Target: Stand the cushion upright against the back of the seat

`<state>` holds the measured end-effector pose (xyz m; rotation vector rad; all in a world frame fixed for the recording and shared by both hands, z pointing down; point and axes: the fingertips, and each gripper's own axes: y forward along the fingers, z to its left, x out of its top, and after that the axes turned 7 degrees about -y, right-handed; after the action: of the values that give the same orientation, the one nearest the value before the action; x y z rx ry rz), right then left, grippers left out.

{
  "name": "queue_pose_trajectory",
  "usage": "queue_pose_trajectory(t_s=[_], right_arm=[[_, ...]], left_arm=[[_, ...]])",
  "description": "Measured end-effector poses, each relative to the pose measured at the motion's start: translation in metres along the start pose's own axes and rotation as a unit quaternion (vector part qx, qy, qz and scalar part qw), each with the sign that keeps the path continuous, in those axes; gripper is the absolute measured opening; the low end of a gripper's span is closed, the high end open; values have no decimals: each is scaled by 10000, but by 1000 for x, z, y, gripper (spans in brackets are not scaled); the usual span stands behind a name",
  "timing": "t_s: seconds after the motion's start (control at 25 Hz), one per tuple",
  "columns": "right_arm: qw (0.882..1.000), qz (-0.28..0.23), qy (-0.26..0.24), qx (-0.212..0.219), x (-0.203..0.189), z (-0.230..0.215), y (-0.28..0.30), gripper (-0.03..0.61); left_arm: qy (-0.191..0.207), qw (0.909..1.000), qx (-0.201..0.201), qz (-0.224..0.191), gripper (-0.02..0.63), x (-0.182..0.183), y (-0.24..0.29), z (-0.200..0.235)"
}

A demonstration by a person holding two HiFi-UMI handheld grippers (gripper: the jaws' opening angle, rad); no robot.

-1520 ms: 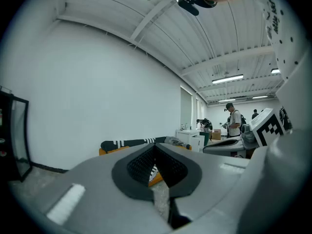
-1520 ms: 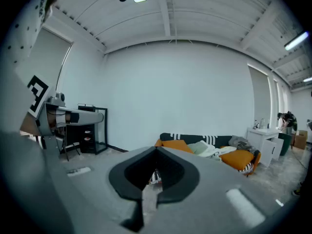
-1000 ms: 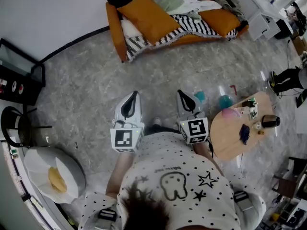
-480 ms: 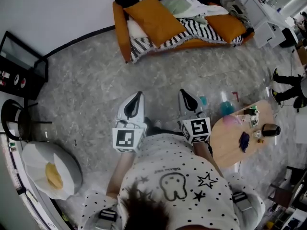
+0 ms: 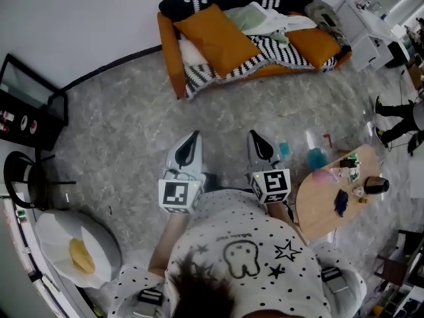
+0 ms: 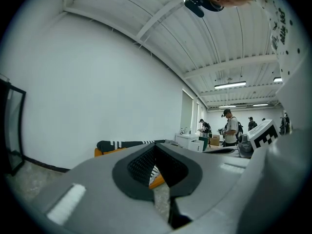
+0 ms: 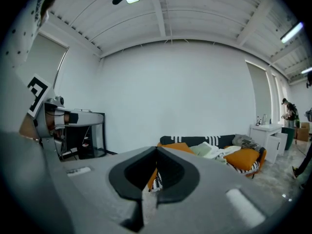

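Observation:
An orange sofa [image 5: 173,58] with a black-and-white striped throw stands by the far wall. A large orange cushion [image 5: 215,35] lies slanted on its left part, and a second orange cushion [image 5: 317,44] lies at its right end. Between them lies pale cloth [image 5: 258,15]. My left gripper [image 5: 189,152] and right gripper [image 5: 263,148] are held side by side over the floor, well short of the sofa. Both are shut with nothing in them. The right gripper view shows the sofa [image 7: 209,141] ahead beyond the shut right gripper [image 7: 156,149]. Past the shut left gripper [image 6: 156,146] a strip of sofa shows.
A round wooden table [image 5: 318,211] with small items stands at the right, with bottles [image 5: 311,156] on the floor beside it. At the left are a white egg-shaped beanbag [image 5: 59,240], a black chair [image 5: 20,177] and a glass cabinet [image 5: 36,101]. People stand far right.
Both grippers have been carried forward toward the sofa, which now sits a little lower and nearer in the head view. Both stay shut.

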<state>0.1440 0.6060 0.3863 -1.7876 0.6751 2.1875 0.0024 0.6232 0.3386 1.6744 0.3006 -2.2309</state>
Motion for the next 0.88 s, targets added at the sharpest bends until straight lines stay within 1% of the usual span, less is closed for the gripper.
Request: queue_pose_trajectory(t_s=[0.2,0.48,0.64,0.76,0.88], right_arm=[[10000,24,-39,-43,12,10,23,-5],[9999,164,-7,-10,5,17,45,-5],[9999,116,2,-37,10,20,55,-5],[9999,127,-12,-116,12,20,56,-5],[9997,141,-133,-141,13,18,59,-3]], left_arm=[[41,10000,32,23,-5,11,8,27],[5,9999,131,27,-5,15,14,54],[-52,9998,191,16,-5,19,16,69],[-44,9999,114,56,-5,19,19,73],[-30,9999,41,87,-5,19,27,76]])
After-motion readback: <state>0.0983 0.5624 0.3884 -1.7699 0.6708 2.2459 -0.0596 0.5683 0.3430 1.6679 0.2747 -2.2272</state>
